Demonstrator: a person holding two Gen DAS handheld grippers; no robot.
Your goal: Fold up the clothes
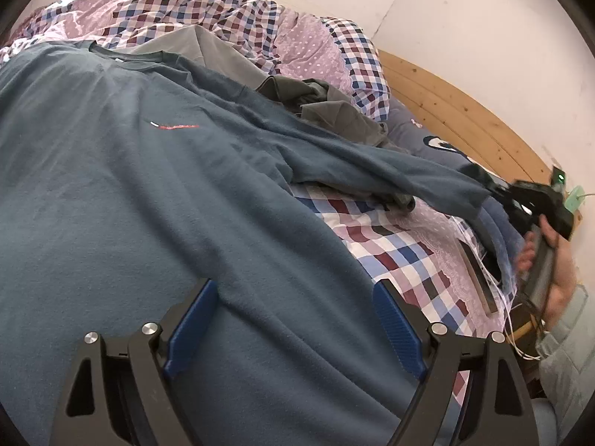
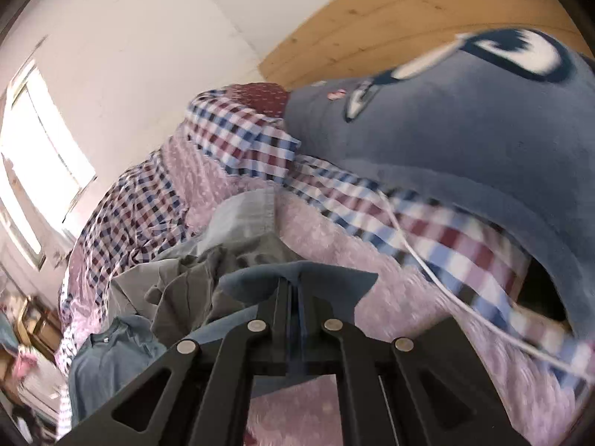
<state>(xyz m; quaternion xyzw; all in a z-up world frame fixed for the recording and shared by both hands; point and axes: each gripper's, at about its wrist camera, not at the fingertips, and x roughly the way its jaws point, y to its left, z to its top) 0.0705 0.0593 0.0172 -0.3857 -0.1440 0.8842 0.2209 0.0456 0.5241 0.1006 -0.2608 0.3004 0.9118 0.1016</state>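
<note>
Left wrist view: a soft, limp teal sweatshirt (image 1: pixel 148 193) is being stretched, its sleeve cuff (image 2: pixel 297 278) clamped by the right gripper (image 2: pixel 293 290); the left gripper (image 1: pixel 293 319) is being held spread above the hem.

A teal long-sleeved shirt (image 1: pixel 148 193) lies spread over the checked bedspread (image 1: pixel 394 245). The left gripper (image 1: pixel 293 319) hovers above its near hem, blue pads wide apart. At far right, the right gripper (image 1: pixel 487 186) pinches the sleeve end, lifting it off the bed.
</note>
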